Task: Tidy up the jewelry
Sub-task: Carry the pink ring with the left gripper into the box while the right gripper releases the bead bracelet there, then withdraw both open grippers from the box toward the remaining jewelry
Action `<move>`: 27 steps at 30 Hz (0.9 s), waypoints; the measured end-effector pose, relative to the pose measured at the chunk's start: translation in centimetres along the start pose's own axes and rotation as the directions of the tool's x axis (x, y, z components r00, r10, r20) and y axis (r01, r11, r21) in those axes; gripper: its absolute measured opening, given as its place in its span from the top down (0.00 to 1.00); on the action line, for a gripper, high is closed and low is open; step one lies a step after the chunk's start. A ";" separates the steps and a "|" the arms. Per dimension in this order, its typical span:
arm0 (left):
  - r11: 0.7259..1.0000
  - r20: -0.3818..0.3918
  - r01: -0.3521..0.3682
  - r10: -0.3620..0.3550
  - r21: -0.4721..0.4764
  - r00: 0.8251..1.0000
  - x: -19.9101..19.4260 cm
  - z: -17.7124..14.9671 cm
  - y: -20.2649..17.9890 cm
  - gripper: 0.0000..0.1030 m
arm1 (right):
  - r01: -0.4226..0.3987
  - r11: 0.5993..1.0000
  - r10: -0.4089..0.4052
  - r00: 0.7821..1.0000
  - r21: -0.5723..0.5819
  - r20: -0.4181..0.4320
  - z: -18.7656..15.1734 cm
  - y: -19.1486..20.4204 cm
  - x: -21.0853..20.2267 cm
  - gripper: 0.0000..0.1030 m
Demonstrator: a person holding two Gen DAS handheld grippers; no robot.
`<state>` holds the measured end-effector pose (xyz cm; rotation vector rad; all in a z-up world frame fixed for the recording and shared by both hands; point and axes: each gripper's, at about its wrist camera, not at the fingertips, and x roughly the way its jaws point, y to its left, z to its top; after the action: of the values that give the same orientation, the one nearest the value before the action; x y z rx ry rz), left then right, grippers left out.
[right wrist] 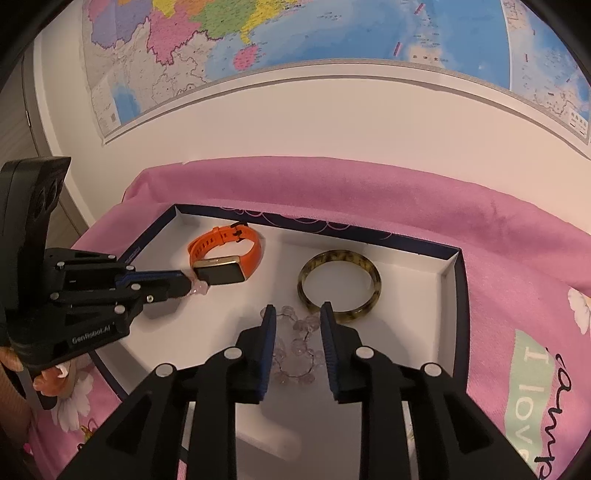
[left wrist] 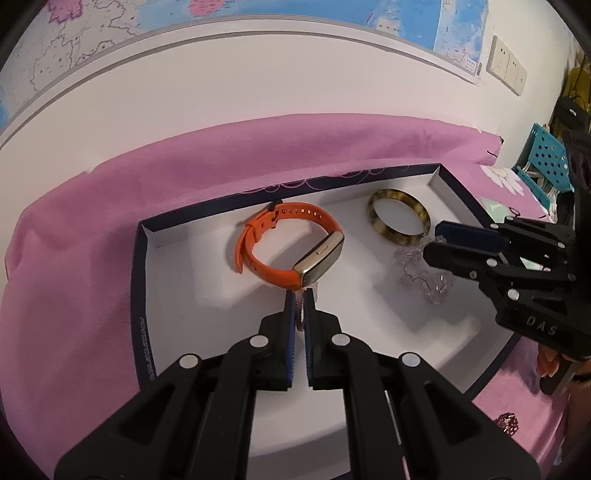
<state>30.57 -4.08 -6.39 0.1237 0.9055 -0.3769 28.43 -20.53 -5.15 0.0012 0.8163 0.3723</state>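
A white tray with a dark blue rim lies on pink cloth. In it are an orange watch with a gold face, a tortoiseshell bangle and a clear bead bracelet. My left gripper is shut on a small pink bead piece, just in front of the watch. My right gripper stands open over the clear bead bracelet. The beads lie on the tray floor between its fingers, and the pads are apart from them. The bangle lies just beyond.
Pink cloth covers the surface around the tray and bunches up against the white wall behind it. A map hangs on the wall. A teal perforated basket stands at the far right. A hand grips the left tool.
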 end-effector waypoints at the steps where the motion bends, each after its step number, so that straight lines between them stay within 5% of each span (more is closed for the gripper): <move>1: 1.000 0.001 -0.002 0.002 0.002 1.000 0.0 0.0 0.0 0.95 | 0.001 1.000 -0.001 1.000 0.001 0.000 0.0 0.0 -0.1 0.76; 8: 1.000 0.024 0.005 -0.005 0.007 1.000 -0.6 -0.5 -0.3 0.88 | -0.011 1.000 0.010 1.000 0.006 0.028 -0.1 0.3 -1.7 0.67; 12: 1.000 0.085 0.013 -0.015 0.029 0.996 -2.9 -1.0 -1.1 0.59 | -0.021 1.000 0.021 0.998 -0.007 0.054 -0.8 0.4 -3.6 0.62; 17: 0.999 0.163 0.010 -0.017 0.045 0.987 -6.2 -1.9 -2.0 0.47 | -0.054 0.998 0.057 0.996 -0.044 0.076 -2.3 1.2 -6.6 0.60; 27: 0.999 0.242 0.016 -0.023 0.033 0.970 -11.6 -6.6 -3.3 0.39 | -0.104 0.978 0.100 0.995 -0.181 -0.031 -8.8 4.2 -9.6 0.65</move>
<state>17.99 -2.31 -1.20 0.0952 0.6600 -0.4150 14.78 -20.95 -3.80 -0.1323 0.8030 0.5437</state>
